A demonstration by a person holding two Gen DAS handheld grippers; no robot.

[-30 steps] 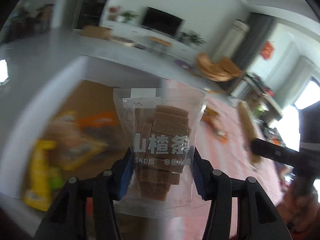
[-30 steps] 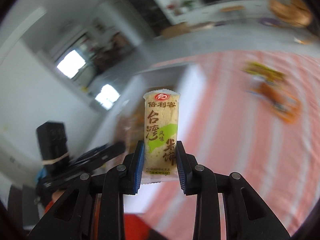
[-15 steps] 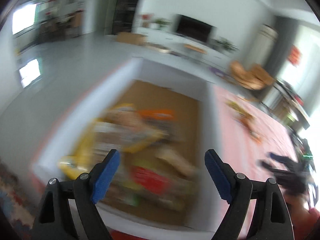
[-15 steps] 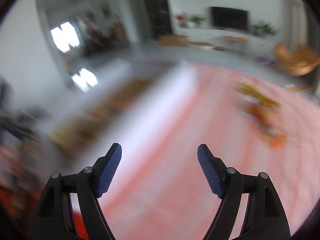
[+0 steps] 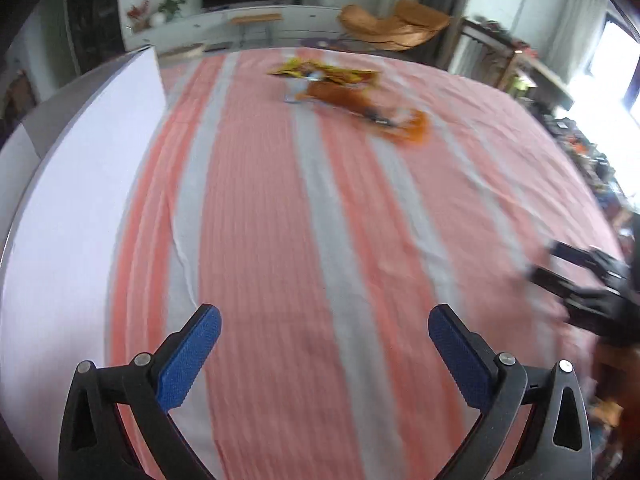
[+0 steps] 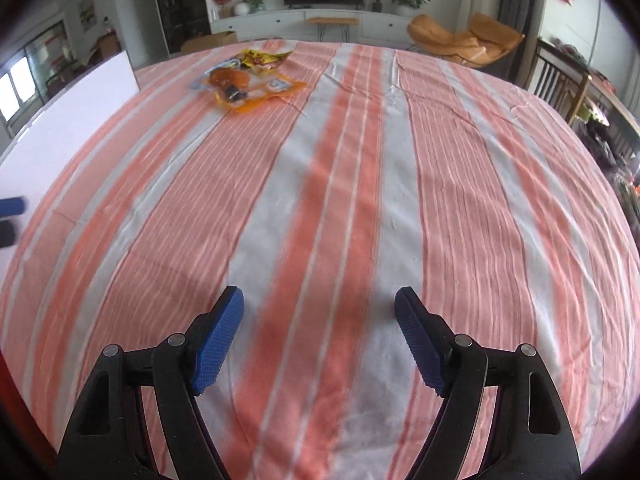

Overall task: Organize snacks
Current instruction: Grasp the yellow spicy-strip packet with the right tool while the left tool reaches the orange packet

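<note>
Both claws are wide open and hold nothing. The left gripper hangs over the striped cloth, with its 2 blue pads far apart. The right gripper hangs over the same cloth, its pads far apart too. The snack packs lie in a small pile at the far side of the cloth, well apart from both claws. 1 is yellow and 1 is orange. A white box wall stands along the left side of the cloth.
</note>
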